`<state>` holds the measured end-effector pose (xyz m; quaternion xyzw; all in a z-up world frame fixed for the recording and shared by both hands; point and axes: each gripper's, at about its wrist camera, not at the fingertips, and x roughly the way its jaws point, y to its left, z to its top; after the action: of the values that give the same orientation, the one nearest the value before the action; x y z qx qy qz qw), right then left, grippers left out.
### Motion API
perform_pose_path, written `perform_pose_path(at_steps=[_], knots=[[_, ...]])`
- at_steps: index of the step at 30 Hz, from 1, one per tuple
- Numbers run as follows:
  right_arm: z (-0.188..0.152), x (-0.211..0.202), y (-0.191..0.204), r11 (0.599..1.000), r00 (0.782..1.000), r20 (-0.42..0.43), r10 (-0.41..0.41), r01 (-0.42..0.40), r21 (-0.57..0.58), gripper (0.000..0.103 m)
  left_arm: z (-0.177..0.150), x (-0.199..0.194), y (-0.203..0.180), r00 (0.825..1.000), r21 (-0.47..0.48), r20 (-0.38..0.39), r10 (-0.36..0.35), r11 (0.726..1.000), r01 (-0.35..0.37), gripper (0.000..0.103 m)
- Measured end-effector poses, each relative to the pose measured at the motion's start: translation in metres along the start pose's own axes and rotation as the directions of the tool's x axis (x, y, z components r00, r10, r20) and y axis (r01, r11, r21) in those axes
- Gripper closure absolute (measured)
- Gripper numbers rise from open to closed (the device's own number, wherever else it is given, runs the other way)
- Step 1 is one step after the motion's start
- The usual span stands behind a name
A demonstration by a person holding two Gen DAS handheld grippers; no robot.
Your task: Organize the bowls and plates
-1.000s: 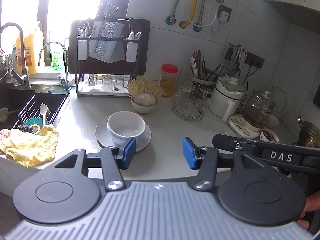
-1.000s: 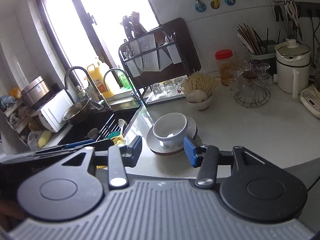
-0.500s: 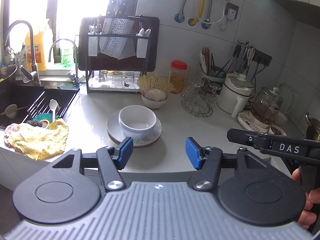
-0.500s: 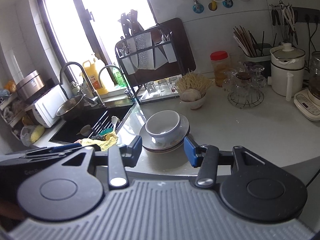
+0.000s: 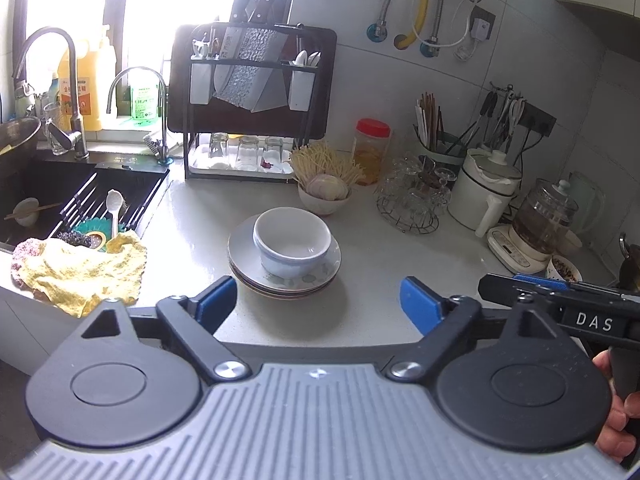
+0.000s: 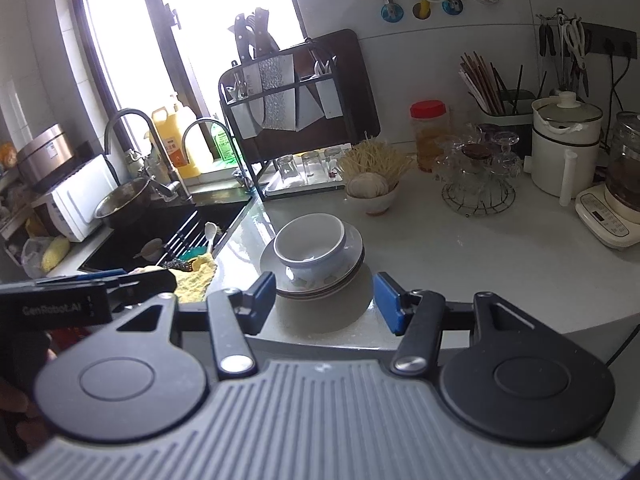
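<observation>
- A white bowl (image 5: 292, 242) is seen upright, mouth up, on a stack of plates (image 5: 282, 276) lying flat near the front edge of the counter (image 5: 400, 256); being round, neither has a long axis.
- The left gripper (image 5: 316, 304) is held before the stack, jaws opening wide, nothing between them.
- The right gripper (image 6: 324, 300) is also held short of the plates, jaws opening, about half spread and empty.
- Only in the right view is a white microwave (image 6: 76, 200) shown beyond the sink (image 6: 168, 224); only in the left view is a hand (image 5: 616, 412) seen at the right edge.
- The bowl is glazed and smooth; the top plate carries a faint leaf pattern; a yellow cloth (image 5: 80, 272) lies crumpled at the sink's front corner.
</observation>
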<state>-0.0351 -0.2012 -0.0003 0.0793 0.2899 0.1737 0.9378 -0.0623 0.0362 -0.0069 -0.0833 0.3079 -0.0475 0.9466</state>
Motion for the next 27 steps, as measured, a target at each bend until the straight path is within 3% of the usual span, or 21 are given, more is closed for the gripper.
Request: perform_pose_path(at_steps=[9, 12, 15, 18, 27], knots=[[0.004, 0.008, 0.003, 0.999, 1.000, 0.008, -0.027, 0.027, 0.020, 0.046, 0.013, 0.011, 0.010, 0.999, 0.025, -0.025, 0.038, 0.999, -0.037, 0.005], [0.007, 0.011, 0.004, 0.999, 0.999, 0.022, -0.030, 0.029, 0.017, 0.028, 0.017, 0.011, 0.011, 0.999, 0.033, -0.017, 0.050, 0.998, -0.050, 0.004], [0.010, 0.014, 0.005, 1.000, 0.999, 0.024, -0.023, 0.023, 0.004, 0.027, 0.020, 0.012, 0.012, 0.998, 0.018, -0.014, 0.054, 0.998, -0.054, 0.003], [0.011, 0.016, 0.004, 1.000, 0.999, 0.028, -0.019, 0.019, 0.002, 0.016, 0.020, 0.011, 0.012, 0.998, 0.015, -0.010, 0.061, 0.998, -0.061, 0.003], [0.005, 0.020, -0.006, 0.997, 0.997, 0.019, -0.074, 0.074, 0.028, 0.016, 0.016, 0.024, 0.009, 0.998, 0.012, -0.041, 0.042, 0.999, -0.041, 0.003]])
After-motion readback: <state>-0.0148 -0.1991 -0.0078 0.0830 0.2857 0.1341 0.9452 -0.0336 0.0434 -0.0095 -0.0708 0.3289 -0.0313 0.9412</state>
